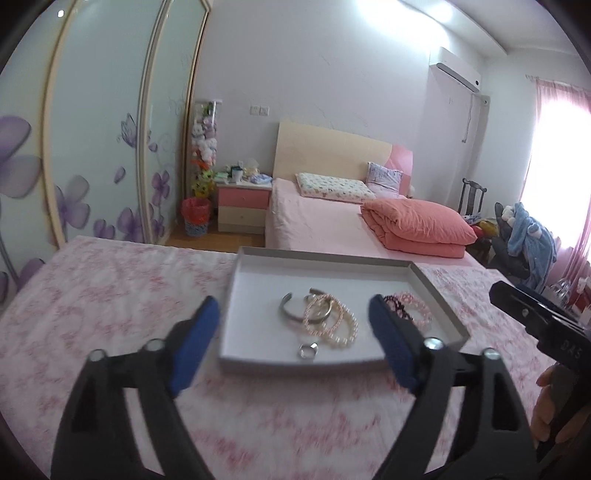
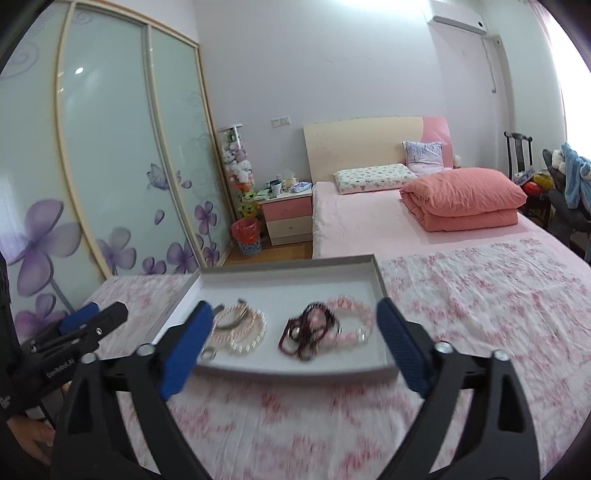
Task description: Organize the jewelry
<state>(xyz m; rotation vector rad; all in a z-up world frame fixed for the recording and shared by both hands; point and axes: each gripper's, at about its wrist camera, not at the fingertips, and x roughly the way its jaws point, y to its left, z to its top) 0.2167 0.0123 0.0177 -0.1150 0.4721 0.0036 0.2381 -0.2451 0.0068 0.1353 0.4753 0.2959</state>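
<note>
Daylight from the window (image 1: 554,177) at the right edge floods the room and blows out to white glare, and a ceiling light (image 1: 399,11) flares above. Fisheye distortion bows the wardrobe doors (image 2: 103,147). The floral cloth (image 2: 295,424) nearest the cameras smears with blur.

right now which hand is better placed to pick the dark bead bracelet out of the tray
Right. The right tool is open and the dark bracelet sits between its fingers in the tray. The left tool, also open, frames the silver bangle and pearl bracelets instead.
</note>
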